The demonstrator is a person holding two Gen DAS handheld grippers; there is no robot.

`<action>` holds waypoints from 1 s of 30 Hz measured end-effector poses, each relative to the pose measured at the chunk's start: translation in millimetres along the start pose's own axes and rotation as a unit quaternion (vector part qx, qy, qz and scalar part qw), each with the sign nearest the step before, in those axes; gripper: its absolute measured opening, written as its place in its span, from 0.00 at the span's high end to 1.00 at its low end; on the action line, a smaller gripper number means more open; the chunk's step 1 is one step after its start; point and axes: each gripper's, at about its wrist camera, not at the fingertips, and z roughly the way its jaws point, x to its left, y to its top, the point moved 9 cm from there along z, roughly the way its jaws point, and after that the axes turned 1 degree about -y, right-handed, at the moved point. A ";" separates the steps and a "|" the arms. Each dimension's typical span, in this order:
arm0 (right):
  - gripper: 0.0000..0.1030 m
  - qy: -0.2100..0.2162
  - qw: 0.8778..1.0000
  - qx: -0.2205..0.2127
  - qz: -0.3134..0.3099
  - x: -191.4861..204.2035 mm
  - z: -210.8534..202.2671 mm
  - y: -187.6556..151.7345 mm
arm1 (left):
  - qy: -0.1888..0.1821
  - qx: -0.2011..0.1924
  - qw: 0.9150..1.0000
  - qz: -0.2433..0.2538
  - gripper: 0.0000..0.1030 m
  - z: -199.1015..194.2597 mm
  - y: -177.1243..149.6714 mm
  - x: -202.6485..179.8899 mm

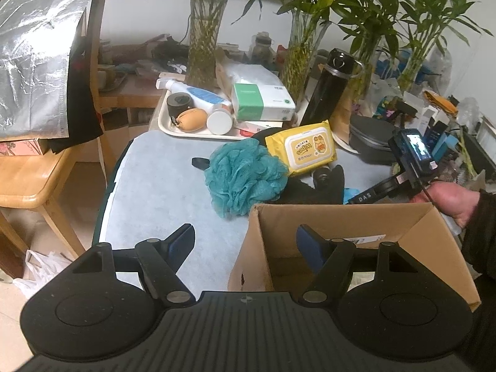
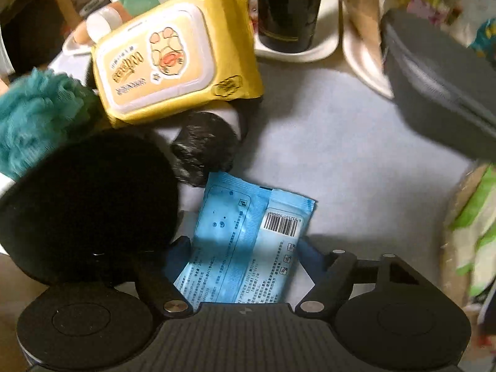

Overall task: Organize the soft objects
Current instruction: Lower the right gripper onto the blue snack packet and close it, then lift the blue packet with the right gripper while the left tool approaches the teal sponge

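Left wrist view: cardboard box [image 1: 356, 232], near right on surface [image 1: 161, 192], open. Teal bath sponge [image 1: 245, 176], far of box. Blue packet [image 2: 248, 241], flat between right tongs [image 2: 243, 254], spread, not visibly gripping; close squarely mid-packet. Left tongs [image 1: 245, 241] spread, empty.

Left gripper [image 1: 245, 245] matte black with ribbed body, round side discs, silver pivot screws, dark blue fingertip pads [image 1: 181, 245], right gripper [image 2: 241, 257] alike (camera and cable attached), dark sleeve [image 1: 483, 217]
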 end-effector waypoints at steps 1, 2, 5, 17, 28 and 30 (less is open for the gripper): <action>0.25 -0.016 1.000 -0.005 -0.006 -3.7 -1.1 -1.0 | 0.001 0.001 1.000 0.000 0.30 0.7 0.6 0.0; 0.25 -0.031 0.999 -0.009 -0.010 -6.6 -2.1 -1.0 | 0.001 0.002 1.000 0.000 0.30 1.2 1.3 0.1; 0.24 -0.030 0.999 -0.004 0.015 -13.0 -0.2 -2.9 | 0.001 0.001 1.000 0.002 0.30 1.0 3.5 -0.8; 0.28 -0.025 0.993 0.019 0.115 -34.4 6.1 -22.3 | 0.014 -0.005 1.000 0.018 0.30 -3.3 14.7 -7.8; 0.37 -0.010 0.993 -0.004 0.121 -35.5 -11.7 -27.6 | 0.019 -0.013 0.999 0.024 0.30 -9.6 25.7 -10.0; 0.37 0.003 0.992 -0.016 0.127 -34.3 -22.1 -27.1 | 0.018 -0.012 0.999 0.029 0.30 -10.2 26.5 -10.9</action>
